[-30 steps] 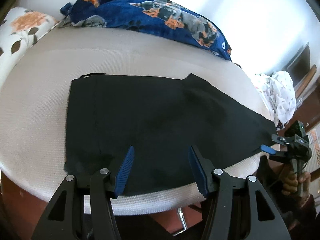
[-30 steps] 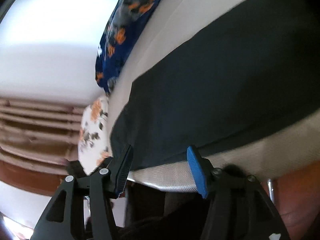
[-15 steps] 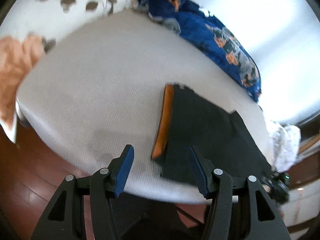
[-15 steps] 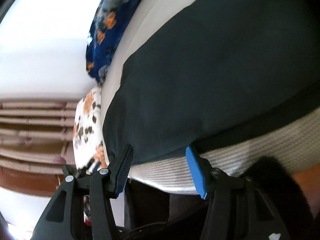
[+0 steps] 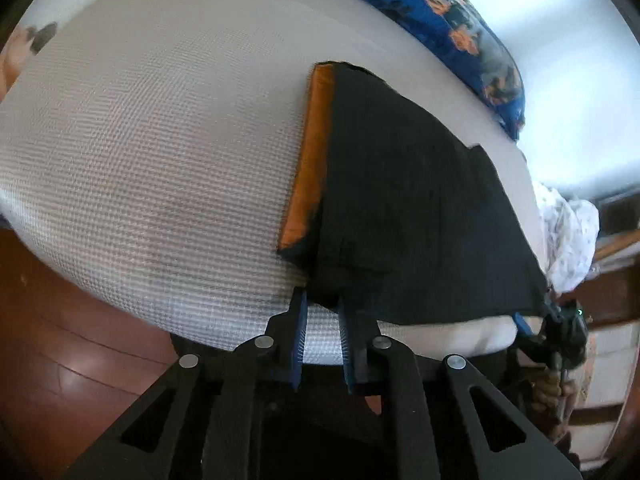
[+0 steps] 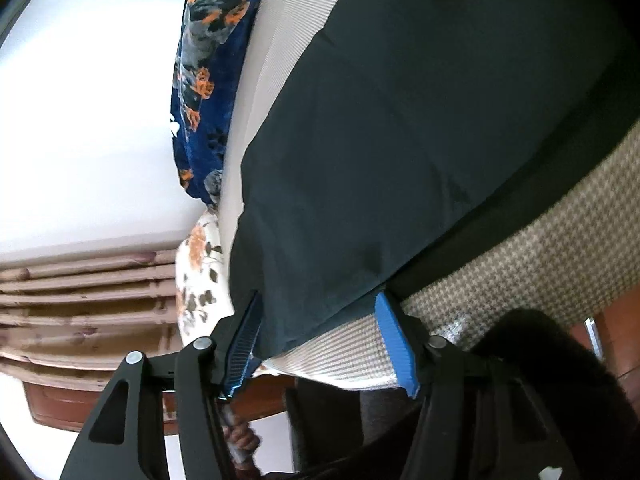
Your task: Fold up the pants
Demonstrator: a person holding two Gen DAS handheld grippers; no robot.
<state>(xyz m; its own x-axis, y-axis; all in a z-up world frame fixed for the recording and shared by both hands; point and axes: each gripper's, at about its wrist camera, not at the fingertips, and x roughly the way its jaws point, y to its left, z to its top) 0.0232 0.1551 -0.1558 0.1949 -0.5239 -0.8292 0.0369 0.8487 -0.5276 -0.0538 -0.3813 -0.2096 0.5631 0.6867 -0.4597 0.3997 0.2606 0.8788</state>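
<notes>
Black pants point(image 5: 408, 200) lie flat on a pale woven mattress point(image 5: 160, 128), with an orange inner waistband point(image 5: 312, 152) showing at their left end. My left gripper point(image 5: 322, 312) is narrowed on the near waist corner of the pants at the mattress edge. The pants also fill the right wrist view point(image 6: 420, 140). My right gripper point(image 6: 320, 312) is open, its fingers either side of the pants' near edge. It also shows small at the far right of the left wrist view point(image 5: 560, 328).
A blue floral blanket point(image 5: 460, 20) lies along the far side of the bed. A floral pillow point(image 6: 200, 280) sits at one end, white crumpled cloth point(image 5: 568, 240) at the other. Red-brown floor point(image 5: 60, 340) lies below the mattress edge.
My left gripper swung to the waist end, moved in on the near corner and narrowed from wide open onto it. My right gripper edged closer to the pants' edge, still open.
</notes>
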